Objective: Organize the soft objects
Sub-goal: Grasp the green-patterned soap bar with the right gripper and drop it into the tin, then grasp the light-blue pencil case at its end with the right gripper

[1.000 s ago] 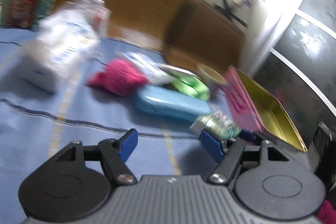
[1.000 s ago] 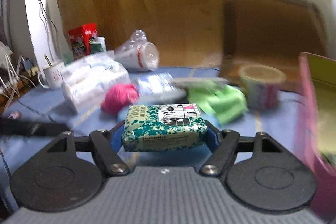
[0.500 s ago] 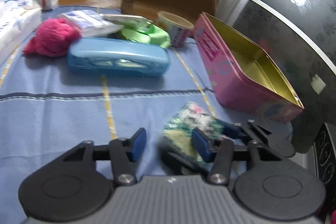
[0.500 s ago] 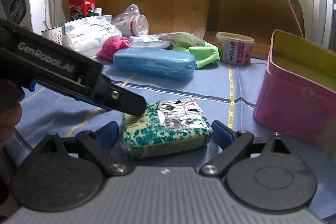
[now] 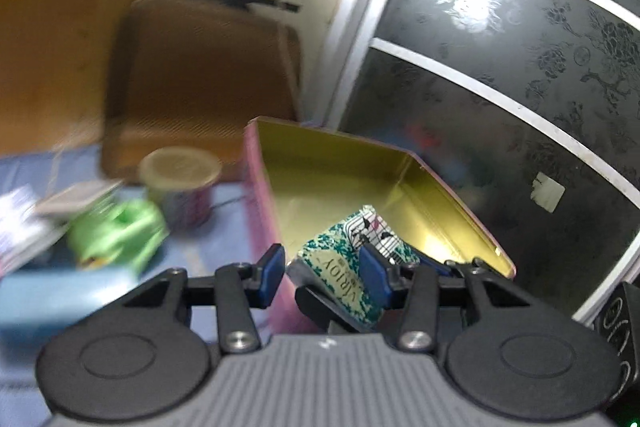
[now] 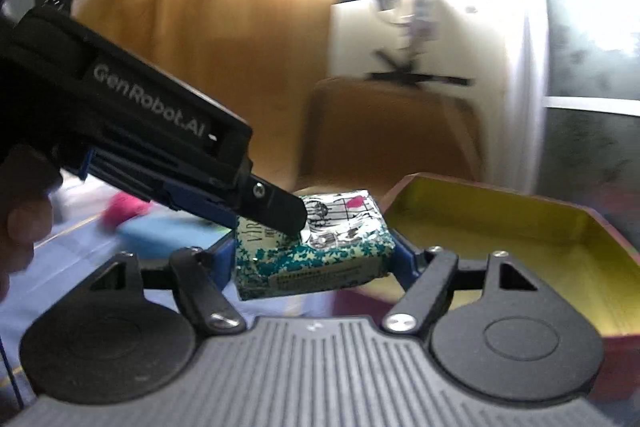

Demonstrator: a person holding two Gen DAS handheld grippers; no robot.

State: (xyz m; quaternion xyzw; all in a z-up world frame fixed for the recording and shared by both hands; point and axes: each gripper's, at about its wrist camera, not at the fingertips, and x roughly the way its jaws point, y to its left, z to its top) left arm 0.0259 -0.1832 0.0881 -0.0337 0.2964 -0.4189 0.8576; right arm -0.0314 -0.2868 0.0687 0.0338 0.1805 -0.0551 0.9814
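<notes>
Between the right tongs (image 6: 314,259), clamped by their blue pads, sits a floral tissue pack (image 6: 316,259) beside the pink tin (image 6: 520,223); the left tongs (image 5: 320,273) have just closed, empty, above it.

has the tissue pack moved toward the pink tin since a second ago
Yes. The tissue pack, clamped in the right gripper, was out among the clutter; now it sits at the near corner of the pink tin, raised to rim height.
</notes>
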